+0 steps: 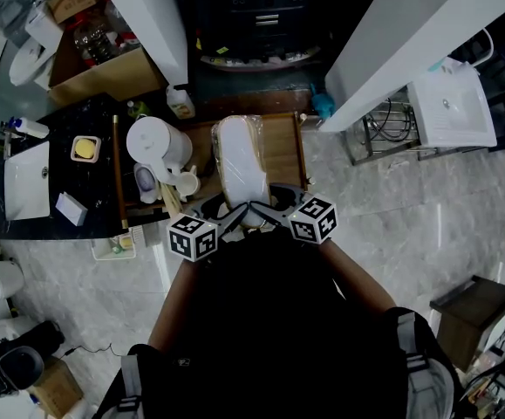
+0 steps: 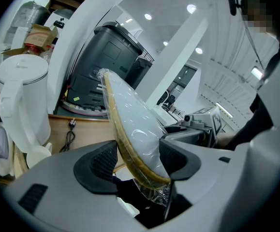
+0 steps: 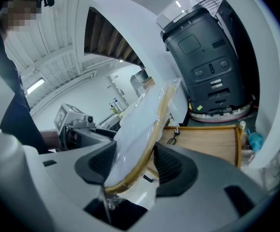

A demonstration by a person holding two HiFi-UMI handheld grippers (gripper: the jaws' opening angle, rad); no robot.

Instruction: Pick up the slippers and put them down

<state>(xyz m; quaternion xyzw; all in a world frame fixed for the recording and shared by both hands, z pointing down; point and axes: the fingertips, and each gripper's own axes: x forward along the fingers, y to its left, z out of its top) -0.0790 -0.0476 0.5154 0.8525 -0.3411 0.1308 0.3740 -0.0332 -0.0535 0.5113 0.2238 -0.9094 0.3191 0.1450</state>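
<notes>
Head view: the slippers (image 1: 239, 160), one plastic-wrapped bundle, are over the left half of the wooden surface (image 1: 285, 147), long axis running from near edge to far edge. The left gripper (image 1: 233, 221) and right gripper (image 1: 265, 216) both come in at the bundle's near end, angled toward each other. That makes a two-sided hold on one end, probably to stop the floppy wrap twisting. A kettle (image 1: 156, 142) stands just off the surface's left edge, so that side is tight. Left gripper view: the left gripper (image 2: 137, 153) has its fingers clenched on the slippers (image 2: 135, 124), one pad on the tan sole edge, the other on the white face. The bundle is tilted, far end raised toward the machine (image 2: 108, 57) beyond the far edge. It looks lifted rather than resting, but the underside isn't visible to confirm. The kettle (image 2: 23, 105) is close on the left, and a cable (image 2: 71, 132) with plug lies on the wood near the left edge. Right gripper view: mirrored picture, with the right gripper (image 3: 130, 161) fingers grasping the slippers (image 3: 140, 129) at the same end and wrap bunched below the pads. The machine (image 3: 207, 66) is dead ahead, a teal item (image 3: 254, 141) just past the right edge. My call for put-down: lower onto open wood, clear of cable and kettle.
</notes>
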